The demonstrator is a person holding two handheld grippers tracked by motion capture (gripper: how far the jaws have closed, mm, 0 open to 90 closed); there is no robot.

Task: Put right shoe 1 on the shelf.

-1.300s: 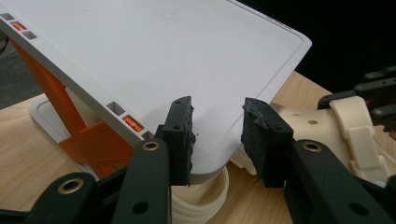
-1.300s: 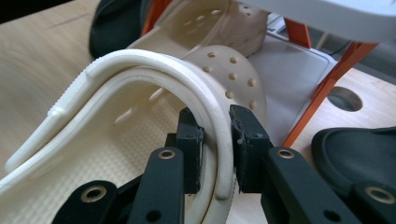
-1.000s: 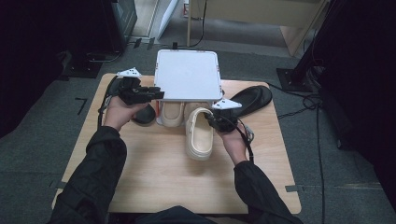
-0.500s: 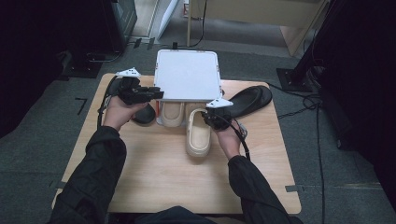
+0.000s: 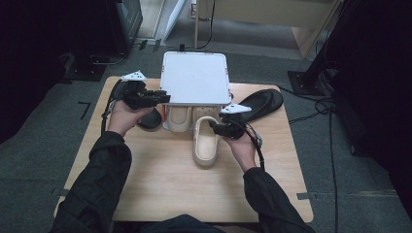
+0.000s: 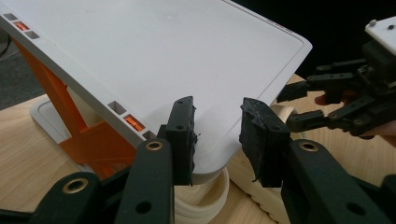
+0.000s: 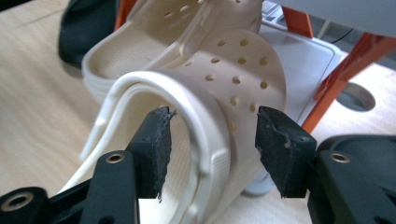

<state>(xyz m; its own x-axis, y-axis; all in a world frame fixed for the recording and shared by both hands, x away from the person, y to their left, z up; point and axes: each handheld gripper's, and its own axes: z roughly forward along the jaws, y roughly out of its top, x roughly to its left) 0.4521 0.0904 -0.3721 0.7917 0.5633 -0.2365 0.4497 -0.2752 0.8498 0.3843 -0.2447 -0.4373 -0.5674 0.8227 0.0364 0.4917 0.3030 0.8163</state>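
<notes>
Right gripper (image 7: 210, 142) — jaws apart, straddling the upper of the cream clog (image 7: 219, 93) beside the white rack (image 5: 196, 77). Second cream clog (image 5: 179, 116) sits under the rack. Left gripper (image 6: 217, 135) — jaws apart at the rack's corner. No legible writing.

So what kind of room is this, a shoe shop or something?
More likely a lab or workshop for recording: a wooden table on grey carpet, cables on the floor, dark equipment around, and a white rack with cream clogs.
</notes>
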